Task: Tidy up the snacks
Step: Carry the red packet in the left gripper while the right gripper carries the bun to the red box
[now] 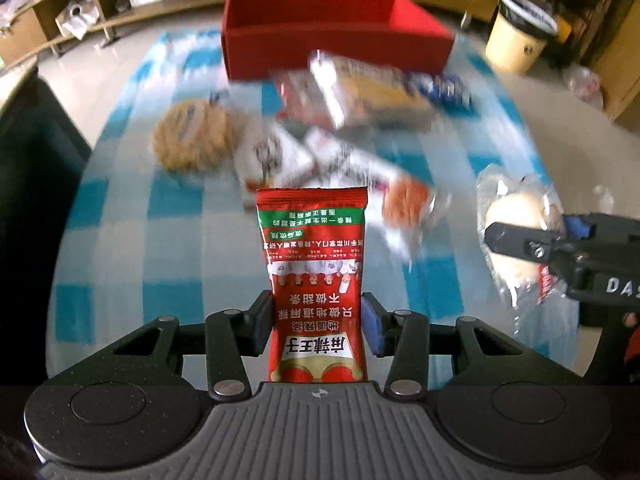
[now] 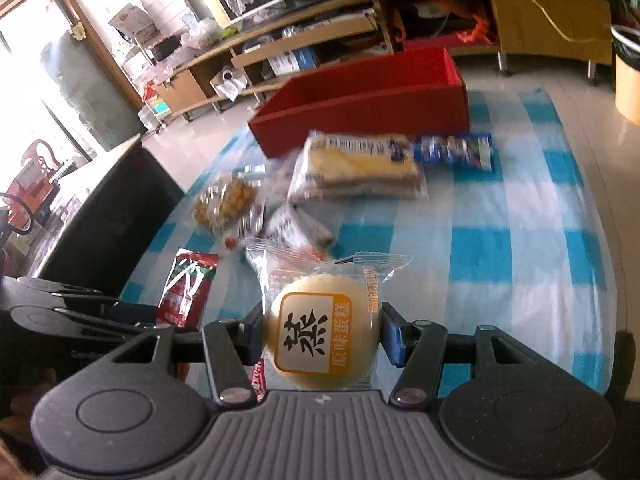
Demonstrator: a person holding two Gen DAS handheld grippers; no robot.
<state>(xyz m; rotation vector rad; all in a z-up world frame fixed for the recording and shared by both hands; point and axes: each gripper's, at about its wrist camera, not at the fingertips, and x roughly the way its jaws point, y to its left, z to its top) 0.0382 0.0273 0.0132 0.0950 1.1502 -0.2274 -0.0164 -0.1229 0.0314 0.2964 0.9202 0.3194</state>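
L gripper (image 1: 318, 320): clamped on red snack sachet (image 1: 316, 280), sachet upright betw. pads, clear of checked cloth (image 1: 168, 248). R gripper (image 2: 322, 338): clamped on wrapped round steamed cake (image 2: 320, 336). Red box (image 2: 360, 96) at far end of cloth; other snack packs loose in front of it.

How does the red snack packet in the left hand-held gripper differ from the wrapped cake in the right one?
The red snack packet is flat, tall and opaque red and green; the wrapped steamed cake is round, pale yellow, in clear film. Both are clamped between gripper pads above the checked cloth.
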